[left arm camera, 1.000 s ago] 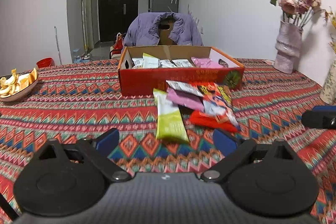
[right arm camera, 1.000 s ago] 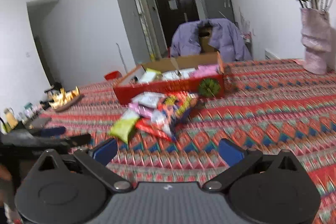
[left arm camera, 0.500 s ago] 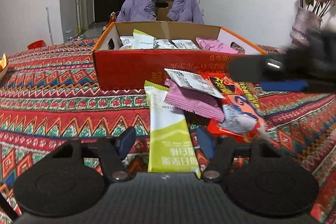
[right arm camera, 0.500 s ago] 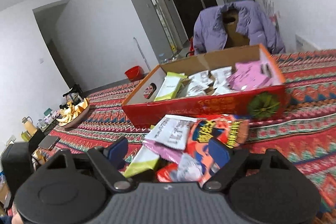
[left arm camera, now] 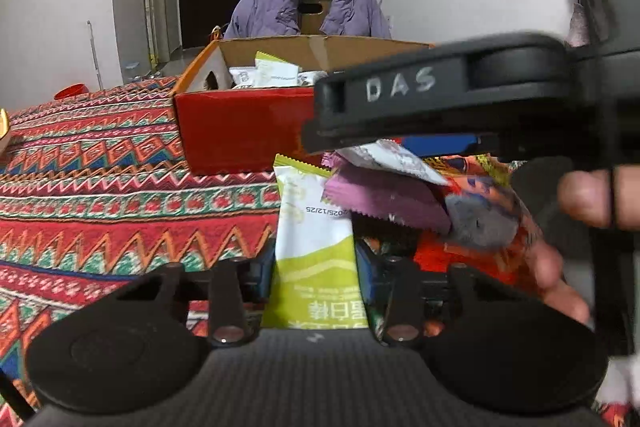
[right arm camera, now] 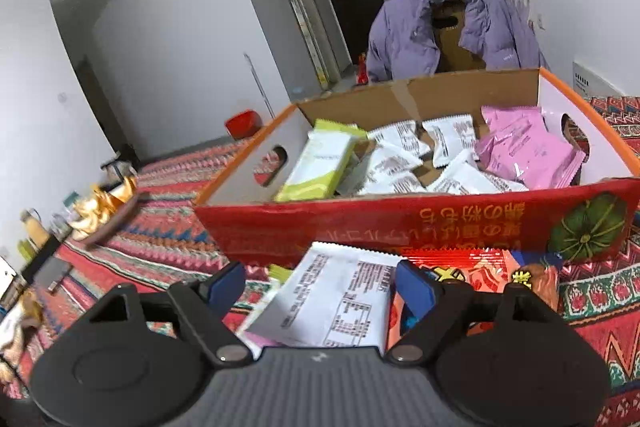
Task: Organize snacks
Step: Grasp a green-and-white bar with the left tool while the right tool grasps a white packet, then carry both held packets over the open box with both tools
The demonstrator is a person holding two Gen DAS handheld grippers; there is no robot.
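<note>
Pinching a glossy green packet [left arm camera: 316, 251], left tongs [left arm camera: 316, 277] meet crinkled foil.

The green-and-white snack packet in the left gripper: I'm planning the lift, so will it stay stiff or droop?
The green-and-white snack packet looks flat and thin, so probably light. Gripped at one end, its far end may droop. The glossy wrapper could slip.

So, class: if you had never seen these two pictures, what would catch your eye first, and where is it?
First, the red cardboard box at the middle of the patterned tablecloth, with green, white and pink packets sorted inside. In front of it lies a loose pile of snacks: the left gripper is shut on a green-and-white packet, while the right gripper straddles a white packet, its jaws just closing in.
</note>
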